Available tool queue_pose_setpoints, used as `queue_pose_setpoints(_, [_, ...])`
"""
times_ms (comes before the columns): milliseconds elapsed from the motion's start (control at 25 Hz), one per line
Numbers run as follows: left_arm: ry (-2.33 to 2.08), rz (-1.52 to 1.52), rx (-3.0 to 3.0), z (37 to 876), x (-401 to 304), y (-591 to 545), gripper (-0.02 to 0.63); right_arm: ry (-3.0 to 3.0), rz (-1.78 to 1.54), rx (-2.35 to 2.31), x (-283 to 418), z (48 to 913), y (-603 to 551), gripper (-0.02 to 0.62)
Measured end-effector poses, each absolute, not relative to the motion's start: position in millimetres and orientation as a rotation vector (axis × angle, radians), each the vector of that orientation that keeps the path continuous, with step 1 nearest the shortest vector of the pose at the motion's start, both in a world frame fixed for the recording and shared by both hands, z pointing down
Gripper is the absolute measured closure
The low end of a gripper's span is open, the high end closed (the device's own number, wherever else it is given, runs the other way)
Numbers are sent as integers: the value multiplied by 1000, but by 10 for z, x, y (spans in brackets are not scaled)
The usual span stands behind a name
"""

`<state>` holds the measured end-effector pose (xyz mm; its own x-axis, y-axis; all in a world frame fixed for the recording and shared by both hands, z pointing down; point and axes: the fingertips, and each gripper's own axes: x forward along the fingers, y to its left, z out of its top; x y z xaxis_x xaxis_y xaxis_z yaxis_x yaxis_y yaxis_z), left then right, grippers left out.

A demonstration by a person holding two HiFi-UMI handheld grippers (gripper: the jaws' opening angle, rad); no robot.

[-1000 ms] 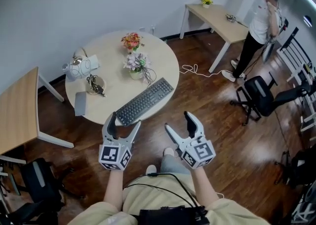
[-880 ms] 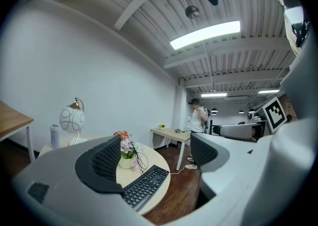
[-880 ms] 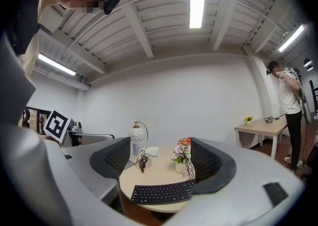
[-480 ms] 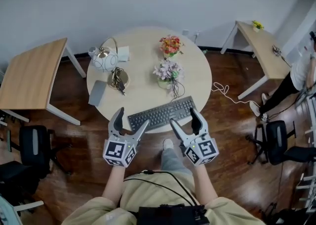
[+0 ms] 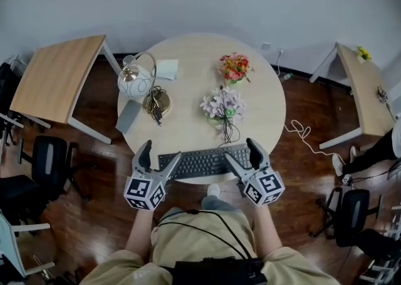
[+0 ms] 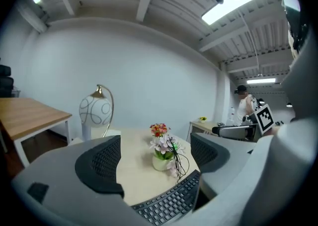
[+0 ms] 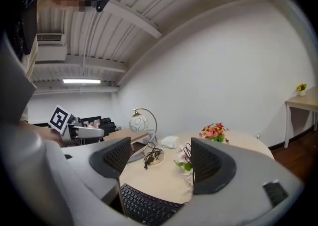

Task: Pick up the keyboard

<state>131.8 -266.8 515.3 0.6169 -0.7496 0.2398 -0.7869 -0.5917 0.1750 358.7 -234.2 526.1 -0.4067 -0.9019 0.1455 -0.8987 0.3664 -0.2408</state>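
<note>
Both short ends of the flat dark-grey plastic keyboard [image 5: 203,161] suited clamping; it appeared light and stiff. Left hand-held gripper [image 5: 160,156] and right hand-held gripper [image 5: 242,152] stood empty, jaws apart.

Left tool [image 5: 161,152] and right tool [image 5: 240,151] are held forward side by side, jaws apart.

Black keyboard [image 5: 203,161] on pale beige desk [image 5: 188,128]. Light grey: left hand-held gripper [image 5: 161,152], right hand-held gripper [image 5: 239,150]; their cubes [image 5: 144,191] carry black-and-white square markers. Red-orange flowers [image 5: 234,66]; pale pink flowers [image 5: 221,103]. White lamp [image 5: 135,81], grey swirls, gold arc. Dark brown wood floor [image 5: 301,171].
</note>
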Motion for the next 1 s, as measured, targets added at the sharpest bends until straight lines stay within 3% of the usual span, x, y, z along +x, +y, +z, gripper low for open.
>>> queue_pose_setpoints(440, [-1163, 313, 1890, 7218, 591, -2311, 190, 2644, -1191, -1649, 4576, 7148, -2389, 213])
queue_pose_setpoints(520, [-1130, 328, 1820, 7536, 512, -2228, 219, 2624, -1325, -1658, 4702, 7474, -2336, 215])
queue_pose_setpoints(880, [-1002, 471, 1821, 8126, 465, -2384, 262, 2467, -1618, -1641, 4677, 8219, -2295, 227])
queue_pose_setpoints(1000, [-1016, 520, 1825, 8203, 452, -2444, 304, 2446, -1604, -1692, 4697, 8258, -2320, 276])
